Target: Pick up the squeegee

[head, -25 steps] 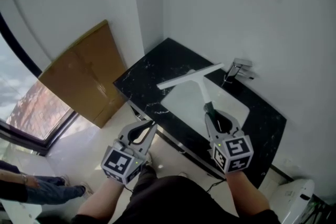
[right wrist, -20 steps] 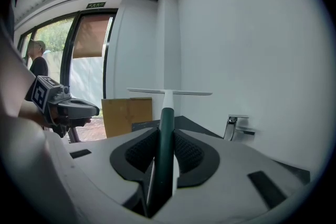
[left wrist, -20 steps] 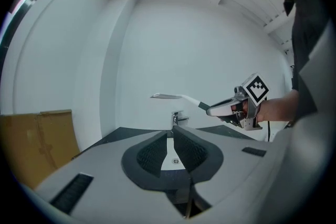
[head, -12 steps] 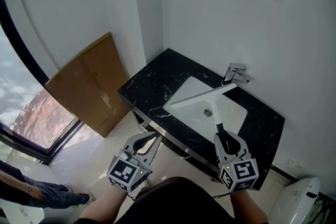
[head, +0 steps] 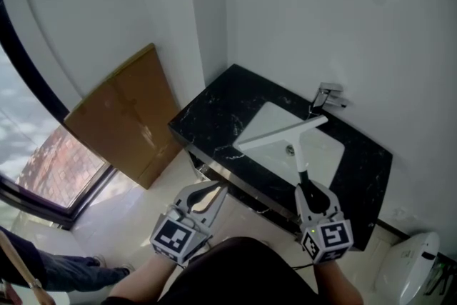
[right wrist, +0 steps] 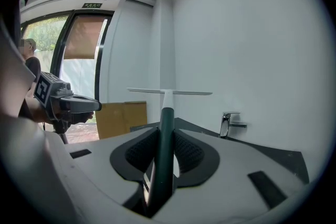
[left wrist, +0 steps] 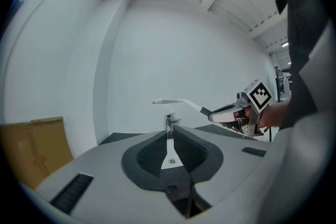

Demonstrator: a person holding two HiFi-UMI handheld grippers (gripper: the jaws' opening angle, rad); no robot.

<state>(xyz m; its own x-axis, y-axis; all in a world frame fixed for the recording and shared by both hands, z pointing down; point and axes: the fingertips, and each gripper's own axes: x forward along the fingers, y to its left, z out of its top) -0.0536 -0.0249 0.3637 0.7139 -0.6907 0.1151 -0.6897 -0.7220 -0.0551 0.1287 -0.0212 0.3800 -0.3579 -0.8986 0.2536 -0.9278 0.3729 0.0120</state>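
The squeegee [head: 282,132] has a long white blade and a white neck running into a dark green handle [right wrist: 166,155]. It hangs level above the white sink basin [head: 325,157], with my right gripper [head: 309,184] shut on the handle. In the right gripper view, the blade [right wrist: 169,92] stands crosswise ahead of the right gripper [right wrist: 167,131]. My left gripper [head: 214,191] floats left of it, short of the counter edge. Its jaws stand a narrow slit apart with nothing between them. The left gripper view shows the left gripper [left wrist: 170,131] facing the faucet, with the squeegee [left wrist: 176,102] to the right.
A black marble counter [head: 211,121] holds the basin, with a chrome faucet [head: 328,96] at the back against the white wall. A flat cardboard sheet [head: 121,118] leans on the wall to the left, by a window. A white toilet [head: 403,268] sits at lower right.
My right gripper has drawn the squeegee back from the faucet toward me, still gripping the handle. The left gripper has also pulled back a little, its jaws unchanged.
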